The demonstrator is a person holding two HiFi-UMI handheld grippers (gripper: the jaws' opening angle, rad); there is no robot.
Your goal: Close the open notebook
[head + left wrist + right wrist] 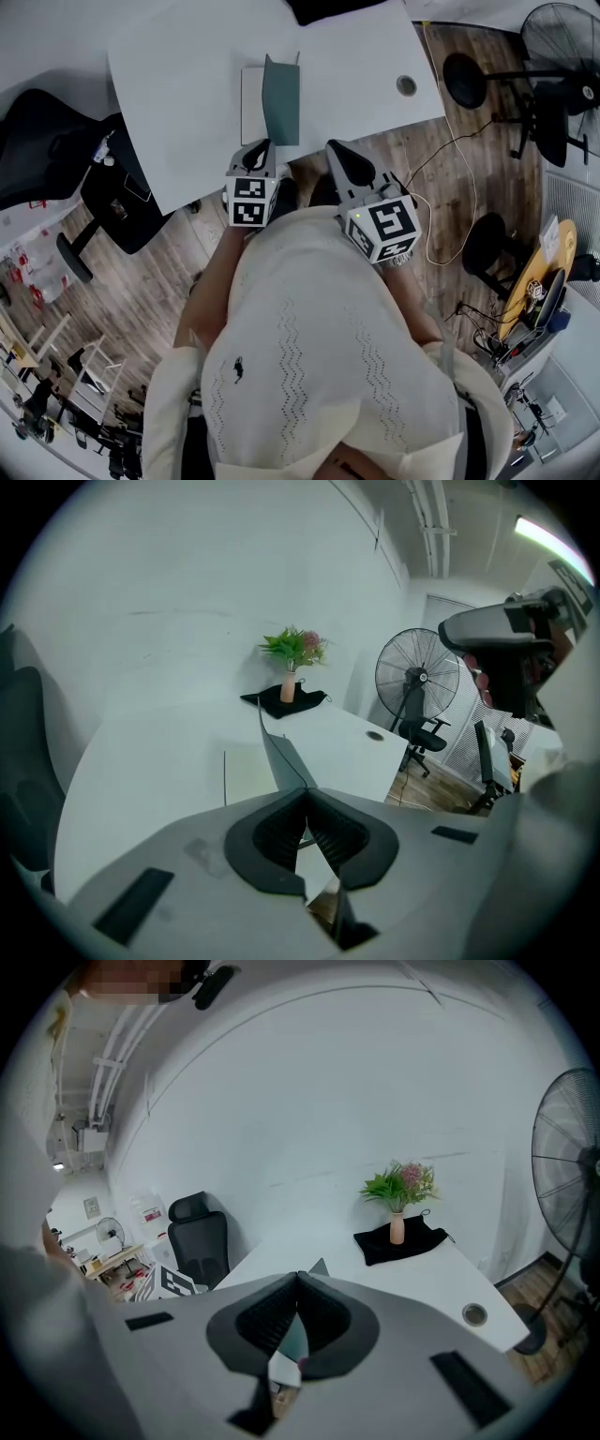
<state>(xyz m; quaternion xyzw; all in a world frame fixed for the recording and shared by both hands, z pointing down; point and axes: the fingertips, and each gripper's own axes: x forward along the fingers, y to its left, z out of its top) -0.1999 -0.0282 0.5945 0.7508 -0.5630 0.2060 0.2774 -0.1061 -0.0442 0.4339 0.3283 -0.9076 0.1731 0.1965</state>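
Note:
An open notebook [251, 105] lies on the white table [187, 84] near its front edge. Its grey-green cover [280, 98] stands up from the pale page. Just short of the table edge, my left gripper [264, 145] is shut on nothing and aims at the notebook. My right gripper [333, 147] is beside it to the right, also shut and empty. In the left gripper view the raised cover [281, 754] rises right beyond the closed jaws [306, 797]. The right gripper view shows only the cover's tip [320, 1267] above the closed jaws [297, 1281].
A vase of flowers [398, 1211] on a black cloth stands at the table's far end, and a cable hole [406, 85] is at the right. A black office chair [56, 141] is left of the table. A standing fan [562, 47], stools and cables occupy the wooden floor on the right.

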